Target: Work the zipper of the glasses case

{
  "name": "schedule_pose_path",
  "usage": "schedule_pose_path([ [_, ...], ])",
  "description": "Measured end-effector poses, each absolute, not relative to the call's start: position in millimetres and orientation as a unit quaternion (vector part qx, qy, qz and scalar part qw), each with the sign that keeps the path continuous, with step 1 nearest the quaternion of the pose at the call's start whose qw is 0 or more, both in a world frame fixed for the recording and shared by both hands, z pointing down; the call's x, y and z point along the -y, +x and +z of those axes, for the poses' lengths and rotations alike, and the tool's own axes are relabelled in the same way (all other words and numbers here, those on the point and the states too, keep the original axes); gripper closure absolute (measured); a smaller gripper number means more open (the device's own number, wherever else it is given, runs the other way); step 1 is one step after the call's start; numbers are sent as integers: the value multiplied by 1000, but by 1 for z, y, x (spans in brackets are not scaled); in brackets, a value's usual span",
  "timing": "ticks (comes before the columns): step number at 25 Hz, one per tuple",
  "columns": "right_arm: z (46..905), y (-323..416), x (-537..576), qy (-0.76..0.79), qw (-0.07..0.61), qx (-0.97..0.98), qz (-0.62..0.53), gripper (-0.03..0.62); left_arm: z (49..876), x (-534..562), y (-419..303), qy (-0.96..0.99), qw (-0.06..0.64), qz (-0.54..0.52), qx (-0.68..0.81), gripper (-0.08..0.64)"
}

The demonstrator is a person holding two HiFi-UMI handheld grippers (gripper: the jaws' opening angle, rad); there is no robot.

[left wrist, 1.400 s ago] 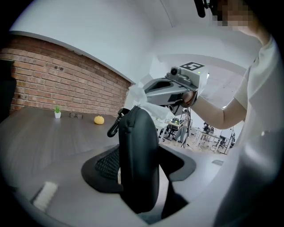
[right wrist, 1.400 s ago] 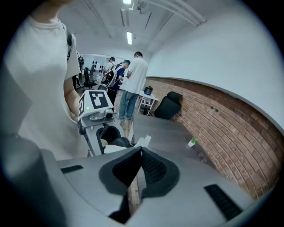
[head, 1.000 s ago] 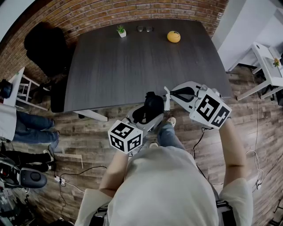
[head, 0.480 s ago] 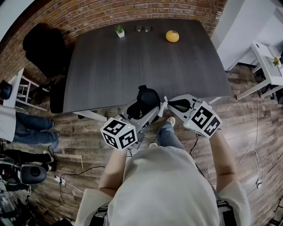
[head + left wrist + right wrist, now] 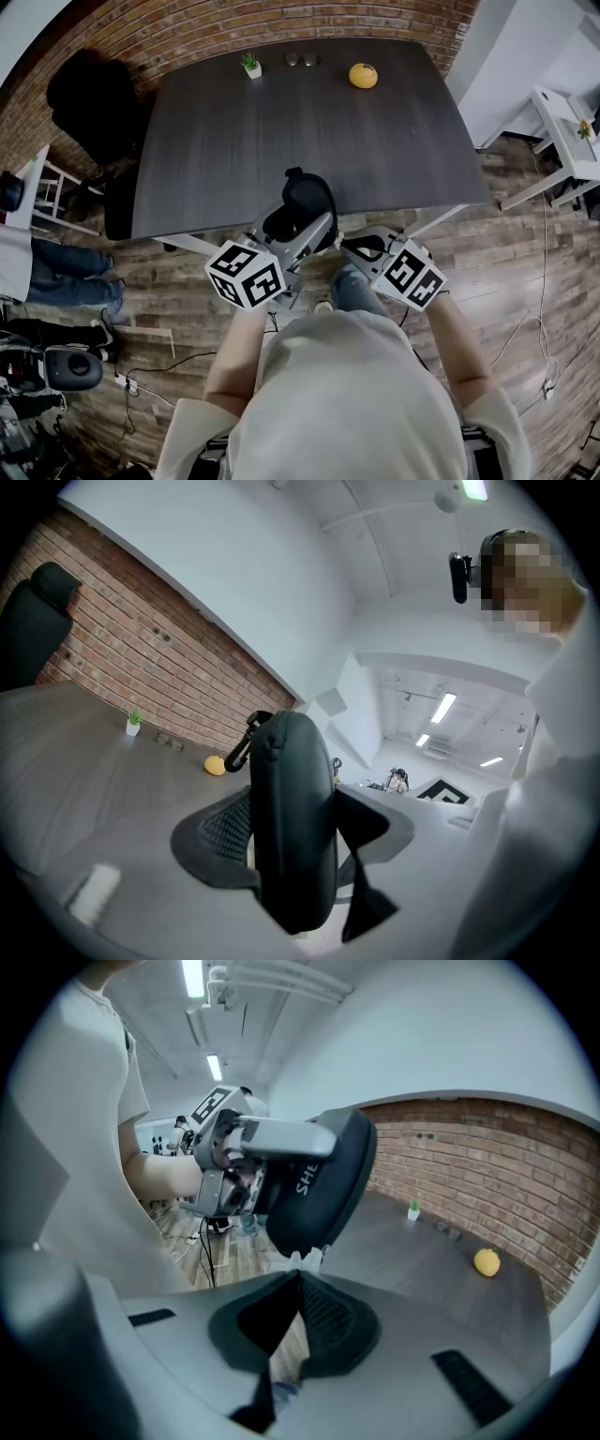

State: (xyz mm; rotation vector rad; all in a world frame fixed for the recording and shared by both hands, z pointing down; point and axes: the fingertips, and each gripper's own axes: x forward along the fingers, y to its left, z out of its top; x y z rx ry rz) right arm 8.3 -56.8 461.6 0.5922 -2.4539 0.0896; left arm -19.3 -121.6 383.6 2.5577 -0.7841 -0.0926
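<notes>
A black oval glasses case (image 5: pixel 305 199) hangs in the air over the table's near edge, standing on end. My left gripper (image 5: pixel 298 231) is shut on it, one jaw on each broad side. In the left gripper view the case (image 5: pixel 291 827) fills the gap between the jaws, and a black loop (image 5: pixel 240 752) sticks out at its top. My right gripper (image 5: pixel 339 246) is shut, its tips at the case's lower right edge. In the right gripper view its closed tips (image 5: pixel 300 1274) meet just under the case (image 5: pixel 323 1185). Whether a zipper pull is pinched there is hidden.
The dark table (image 5: pixel 281 122) carries a yellow round object (image 5: pixel 363 76), a small potted plant (image 5: pixel 250 66) and small grey items (image 5: pixel 302 60) along its far edge. A black chair (image 5: pixel 89 94) stands at the left and a white shelf (image 5: pixel 562 122) at the right. Cables lie on the wood floor.
My right gripper has come down along the case's right side, toward my body, and stayed shut. My left gripper has carried the case a little up and farther over the table edge.
</notes>
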Motion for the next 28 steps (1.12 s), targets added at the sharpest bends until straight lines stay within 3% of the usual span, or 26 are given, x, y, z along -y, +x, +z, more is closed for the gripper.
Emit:
schedule_pose_path([
  [13, 450, -15, 46, 235, 238, 941, 47, 589, 369, 131, -15, 923, 232, -74, 297, 295],
  [18, 444, -35, 26, 190, 192, 959, 82, 589, 358, 140, -15, 909, 272, -123, 292, 310],
  [28, 447, -24, 41, 227, 218, 949, 29, 588, 357, 150, -11, 912, 263, -124, 288, 310],
])
